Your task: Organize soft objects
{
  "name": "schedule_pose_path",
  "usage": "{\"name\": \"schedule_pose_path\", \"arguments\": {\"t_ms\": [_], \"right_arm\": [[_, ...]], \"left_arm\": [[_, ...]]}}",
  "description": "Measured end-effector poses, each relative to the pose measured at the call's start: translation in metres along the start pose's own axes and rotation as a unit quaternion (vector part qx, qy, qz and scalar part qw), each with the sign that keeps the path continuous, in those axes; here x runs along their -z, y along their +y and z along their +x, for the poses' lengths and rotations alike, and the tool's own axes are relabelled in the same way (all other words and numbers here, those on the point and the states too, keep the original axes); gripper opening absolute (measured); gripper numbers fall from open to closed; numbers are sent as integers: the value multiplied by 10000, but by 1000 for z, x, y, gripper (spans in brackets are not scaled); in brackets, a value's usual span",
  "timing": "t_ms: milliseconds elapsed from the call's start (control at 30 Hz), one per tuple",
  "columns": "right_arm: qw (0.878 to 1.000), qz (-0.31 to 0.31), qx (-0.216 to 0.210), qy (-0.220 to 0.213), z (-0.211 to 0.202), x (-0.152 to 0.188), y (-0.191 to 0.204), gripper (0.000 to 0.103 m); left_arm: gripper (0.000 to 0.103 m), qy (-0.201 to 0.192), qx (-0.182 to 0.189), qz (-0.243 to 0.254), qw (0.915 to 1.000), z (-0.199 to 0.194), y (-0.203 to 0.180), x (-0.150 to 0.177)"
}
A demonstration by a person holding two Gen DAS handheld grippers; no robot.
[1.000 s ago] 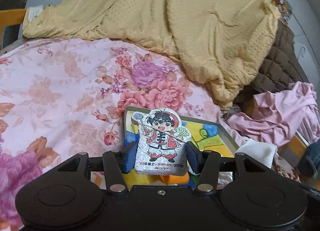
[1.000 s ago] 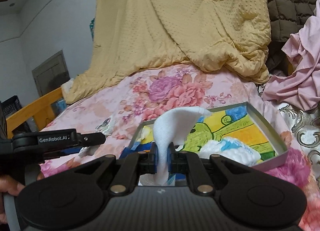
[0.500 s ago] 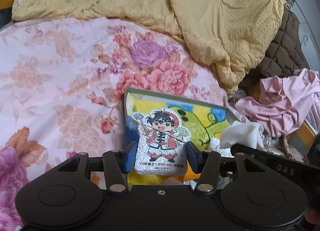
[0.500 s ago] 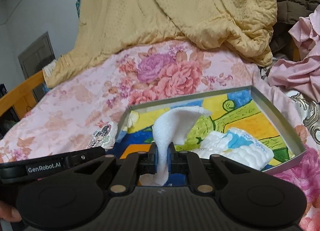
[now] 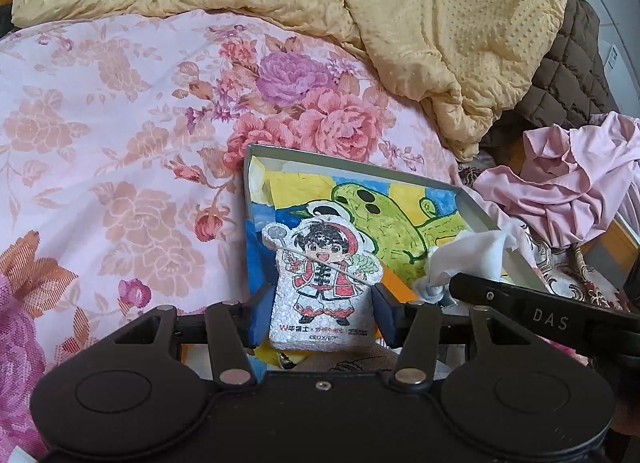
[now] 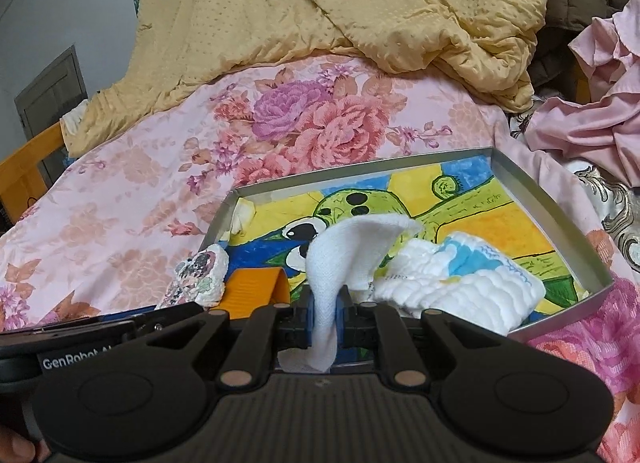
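Over a tray (image 6: pixel 552 203) on the bed (image 5: pixel 100 135), the left claw (image 5: pixel 320 315) grips a cartoon pad (image 5: pixel 324 283) at its 6 o'clock edge. The right claw (image 6: pixel 324 319) pinches a white cloth (image 6: pixel 352 247), both apparently bound for the tray, where a diaper (image 6: pixel 460 283) already lies.

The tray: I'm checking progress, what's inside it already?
In the tray lie a white-and-blue quilted cloth and an orange piece; the grippers hide its near edge.

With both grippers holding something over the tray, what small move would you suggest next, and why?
Probably open the right gripper: its white cloth already hangs over the tray, beside the diaper lying there. The left gripper can then lower its foam figure.
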State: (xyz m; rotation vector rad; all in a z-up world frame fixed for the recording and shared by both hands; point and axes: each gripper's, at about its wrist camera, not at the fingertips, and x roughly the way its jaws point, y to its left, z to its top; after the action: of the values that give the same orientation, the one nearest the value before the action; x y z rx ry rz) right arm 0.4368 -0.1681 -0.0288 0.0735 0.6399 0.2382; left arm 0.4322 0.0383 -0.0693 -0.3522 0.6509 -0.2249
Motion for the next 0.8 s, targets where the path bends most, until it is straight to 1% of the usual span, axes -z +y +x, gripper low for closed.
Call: {"name": "schedule_pose_path", "arguments": {"t_ms": [333, 400, 433, 467, 533, 567, 600, 633, 800], "right_arm": [[10000, -56, 53, -13, -2, 2, -1, 18], [10000, -34, 57, -18, -3, 2, -2, 27], [10000, -22, 53, -29, -3, 2, -3, 35], [10000, -16, 49, -40, -4, 2, -4, 40], [10000, -13, 44, -58, -6, 1, -5, 44], [10000, -8, 48, -67, -7, 1, -5, 48], [10000, 8, 53, -78, -9, 1, -6, 50], [9999, 32, 57, -88, -10, 0, -8, 54], [9997, 143, 51, -193, -22, -3, -13, 66]], "left_arm": [[54, 27, 13, -61, 10000, 1, 1, 1], [54, 43, 3, -45, 10000, 1, 0, 1], [56, 54, -9, -27, 10000, 1, -1, 2], [57, 64, -29, -10, 10000, 1, -2, 2], [62, 74, -55, 26, 10000, 0, -4, 2], [63, 84, -54, 42, 9999, 0, -5, 2], [64, 87, -57, 53, 9999, 0, -6, 2], [67, 88, -71, 63, 9999, -1, -7, 2], [73, 30, -91, 102, 9999, -9, -10, 2]]}}
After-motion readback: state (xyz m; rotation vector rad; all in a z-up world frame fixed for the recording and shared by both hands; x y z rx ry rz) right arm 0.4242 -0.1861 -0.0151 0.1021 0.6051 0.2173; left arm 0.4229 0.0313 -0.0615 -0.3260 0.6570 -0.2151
